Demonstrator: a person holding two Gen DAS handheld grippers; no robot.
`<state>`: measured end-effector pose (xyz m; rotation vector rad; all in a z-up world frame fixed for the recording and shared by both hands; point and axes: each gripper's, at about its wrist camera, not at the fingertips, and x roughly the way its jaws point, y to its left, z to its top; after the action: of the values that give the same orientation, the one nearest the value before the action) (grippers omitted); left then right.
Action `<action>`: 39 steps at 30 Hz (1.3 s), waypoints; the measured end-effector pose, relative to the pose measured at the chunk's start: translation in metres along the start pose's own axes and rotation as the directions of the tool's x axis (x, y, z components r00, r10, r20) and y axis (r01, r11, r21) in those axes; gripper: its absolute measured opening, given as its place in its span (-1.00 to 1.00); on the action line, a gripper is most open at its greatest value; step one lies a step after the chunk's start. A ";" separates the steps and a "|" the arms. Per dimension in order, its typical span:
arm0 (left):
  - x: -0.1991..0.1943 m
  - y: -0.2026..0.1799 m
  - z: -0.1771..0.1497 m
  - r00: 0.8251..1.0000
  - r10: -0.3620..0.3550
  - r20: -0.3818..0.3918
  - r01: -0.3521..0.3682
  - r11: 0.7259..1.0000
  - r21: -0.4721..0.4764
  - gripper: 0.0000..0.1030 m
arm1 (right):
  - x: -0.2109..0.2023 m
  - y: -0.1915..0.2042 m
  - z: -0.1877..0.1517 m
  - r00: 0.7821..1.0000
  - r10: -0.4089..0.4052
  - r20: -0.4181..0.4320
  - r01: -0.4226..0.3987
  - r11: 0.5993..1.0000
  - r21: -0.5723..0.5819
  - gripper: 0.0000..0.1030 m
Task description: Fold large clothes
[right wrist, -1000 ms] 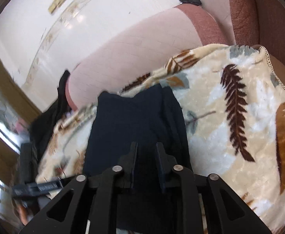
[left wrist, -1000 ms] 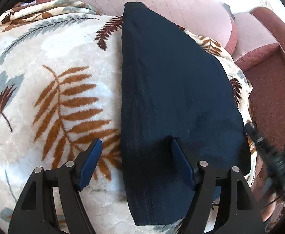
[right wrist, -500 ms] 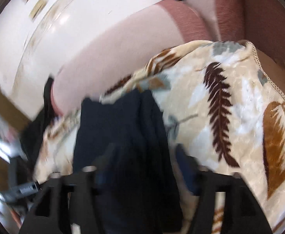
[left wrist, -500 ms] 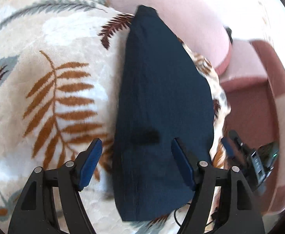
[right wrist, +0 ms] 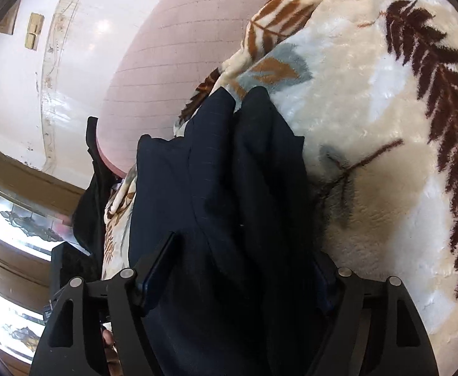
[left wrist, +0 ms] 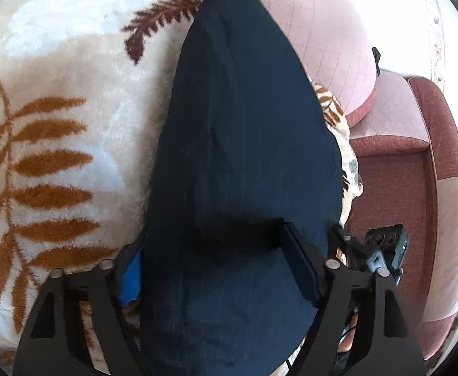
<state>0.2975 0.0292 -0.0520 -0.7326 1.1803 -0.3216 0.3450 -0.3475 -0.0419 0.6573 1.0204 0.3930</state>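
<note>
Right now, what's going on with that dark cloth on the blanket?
A person holding a gripper in each hand is folding a dark navy garment laid lengthwise over a cream plush blanket with a brown fern print. The left gripper and the right gripper both straddle the near part of the garment, fabric between the jaws. Both pairs of jaws have just been closing, but whether they already pinch the cloth I cannot tell. The garment lies folded into a long narrow strip.

The folded dark garment (left wrist: pixel 244 156) fills the strip ahead, hemmed on one side by the pink sofa cushion (left wrist: pixel 323 31) and red armrest (left wrist: pixel 442 144), while the leaf-patterned blanket (left wrist: pixel 56 109) lies bare and passable on the other.
</note>
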 end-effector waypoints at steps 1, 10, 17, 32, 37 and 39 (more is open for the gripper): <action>-0.002 -0.003 -0.001 1.000 0.028 0.011 -0.028 0.999 0.015 0.07 | 0.000 0.005 -0.001 1.000 -0.031 0.002 0.031 0.999 -0.032 -0.37; -0.037 -0.022 -0.022 0.990 0.082 0.117 -0.095 0.989 0.111 -0.60 | -0.027 0.059 -0.017 0.990 -0.092 0.110 0.106 0.986 -0.131 -0.74; -0.085 -0.021 -0.064 0.975 0.124 0.187 -0.157 0.972 0.176 -0.61 | -0.051 0.094 -0.058 0.993 -0.054 0.103 0.067 0.990 -0.128 -0.74; -0.152 0.094 -0.160 0.939 0.327 0.103 -0.337 0.937 0.096 -0.24 | -0.024 0.103 -0.214 0.996 -0.069 -0.048 0.067 0.997 -0.044 -0.48; -0.191 0.089 -0.173 0.919 0.307 0.247 -0.347 0.927 0.142 -0.24 | -0.064 0.119 -0.201 0.992 -0.098 0.076 0.101 0.994 -0.033 -0.37; -0.197 0.077 -0.173 0.899 0.304 0.316 -0.369 0.914 0.169 -0.24 | -0.076 0.131 -0.193 0.987 -0.086 0.139 0.095 0.993 -0.063 -0.36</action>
<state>0.0554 0.1406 0.0058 -0.3480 0.9564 -0.0511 0.1391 -0.2334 0.0260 0.5652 0.8994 0.2987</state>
